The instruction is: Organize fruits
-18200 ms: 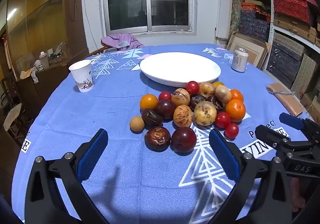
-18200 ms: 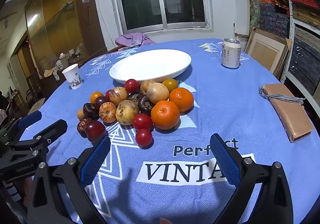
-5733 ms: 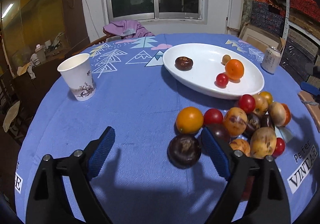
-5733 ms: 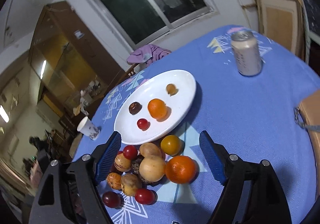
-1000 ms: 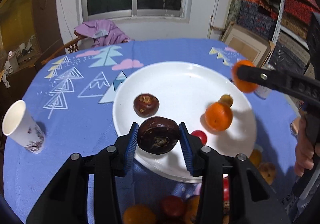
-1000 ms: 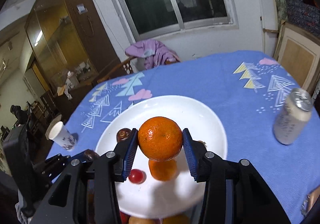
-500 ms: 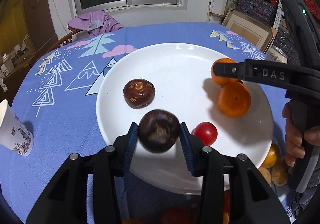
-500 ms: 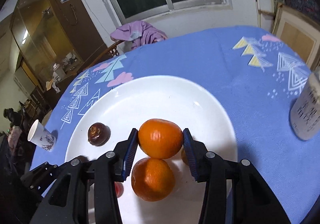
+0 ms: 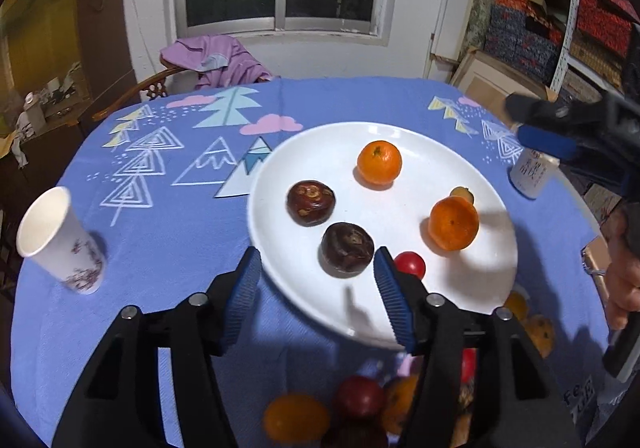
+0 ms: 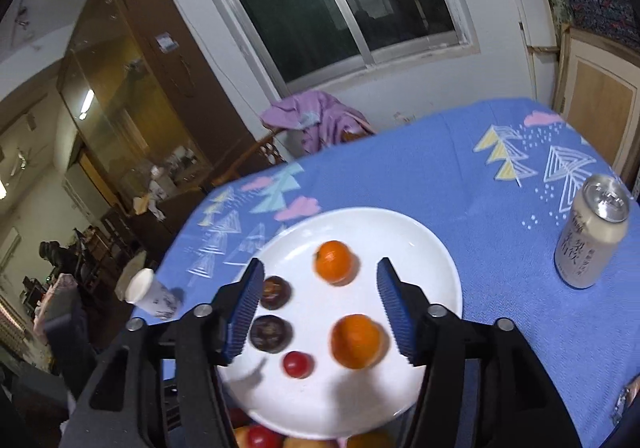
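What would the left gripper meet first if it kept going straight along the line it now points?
Most likely the nearer dark brown fruit lying on the white plate, just ahead between the opening jaws of the left gripper. Nothing is held between them. Depth is hard to judge, so the plate's near rim could come first.

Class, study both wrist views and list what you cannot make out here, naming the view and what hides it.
- Fruit pile: left wrist view, blurred, behind the left gripper; fruits uncountable.
- Small yellow fruit: left wrist view, half behind an orange.
- Can: left wrist view, top covered by the right gripper; label unreadable.
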